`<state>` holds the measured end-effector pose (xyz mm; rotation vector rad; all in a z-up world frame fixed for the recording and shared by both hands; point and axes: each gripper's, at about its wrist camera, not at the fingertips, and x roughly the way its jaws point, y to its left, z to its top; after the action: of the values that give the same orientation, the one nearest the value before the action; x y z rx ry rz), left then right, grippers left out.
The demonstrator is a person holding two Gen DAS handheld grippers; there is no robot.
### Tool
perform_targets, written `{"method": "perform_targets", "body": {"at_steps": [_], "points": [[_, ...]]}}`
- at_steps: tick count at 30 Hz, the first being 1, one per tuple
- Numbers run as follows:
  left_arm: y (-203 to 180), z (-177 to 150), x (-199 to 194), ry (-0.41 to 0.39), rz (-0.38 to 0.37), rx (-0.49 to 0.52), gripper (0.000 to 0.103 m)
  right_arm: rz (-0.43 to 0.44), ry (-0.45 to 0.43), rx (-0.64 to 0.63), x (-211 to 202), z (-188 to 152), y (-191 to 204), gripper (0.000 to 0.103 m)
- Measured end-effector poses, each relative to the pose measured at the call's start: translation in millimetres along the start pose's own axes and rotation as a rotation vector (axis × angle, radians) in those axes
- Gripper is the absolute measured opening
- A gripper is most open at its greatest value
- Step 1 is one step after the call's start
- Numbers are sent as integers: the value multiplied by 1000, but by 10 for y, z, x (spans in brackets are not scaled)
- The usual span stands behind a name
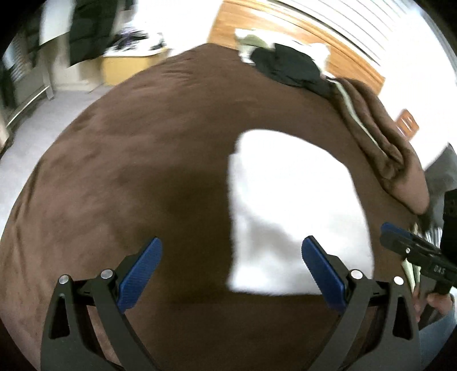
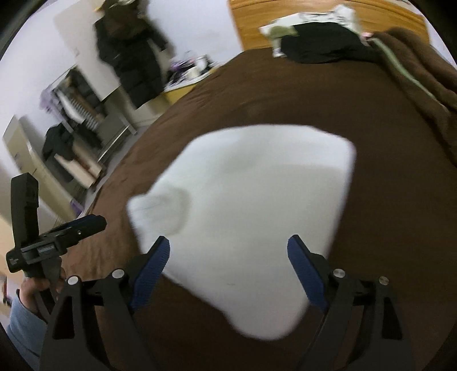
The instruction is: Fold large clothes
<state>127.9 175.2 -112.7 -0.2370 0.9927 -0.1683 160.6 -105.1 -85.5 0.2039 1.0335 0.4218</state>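
A white garment (image 1: 291,211), folded into a compact block, lies on the brown bedspread (image 1: 142,159). It also shows in the right wrist view (image 2: 251,211), where a sleeve cuff lies at its left side. My left gripper (image 1: 231,251) is open and empty, held above the bedspread at the garment's left edge. My right gripper (image 2: 228,248) is open and empty above the garment's near edge. The right gripper also shows at the right edge of the left wrist view (image 1: 414,251), and the left gripper at the left of the right wrist view (image 2: 57,242).
A black garment (image 1: 291,68) and a bunched brown blanket (image 1: 380,142) lie at the far side of the bed by a wooden headboard (image 1: 285,25). A dark coat (image 2: 131,60) hangs on the wall, with a wooden table (image 1: 128,64) and shelving (image 2: 71,114) beyond the bed.
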Motion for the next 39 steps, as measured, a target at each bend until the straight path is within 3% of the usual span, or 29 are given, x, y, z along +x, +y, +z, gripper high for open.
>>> {"method": "perform_targets", "body": {"at_steps": [7,12,14,16,21,28,35,39], "points": [[-690,220,408,67,-7,310,87,-38,-6,66,-11,-77,-319,84],[-819,207,704,179,55,373,84,-46,30,21,114,-129,-306,84],[-818,166,738,192,67,369,81,-41,47,9,166,-158,-300,84],[-800,130,741,200,78,345,60,-40,63,4,233,-186,-295,85],[-671,47,673,166,73,237,40,-31,92,35,314,-262,-309,87],[-706,-109,376,68,83,174,37,-80,102,19,282,-226,-233,88],[-562,-228,286,86,76,94,37,-135,141,-54,235,-265,-112,88],[-448,-347,392,116,81,51,38,-117,192,-32,327,-416,-167,86]]}}
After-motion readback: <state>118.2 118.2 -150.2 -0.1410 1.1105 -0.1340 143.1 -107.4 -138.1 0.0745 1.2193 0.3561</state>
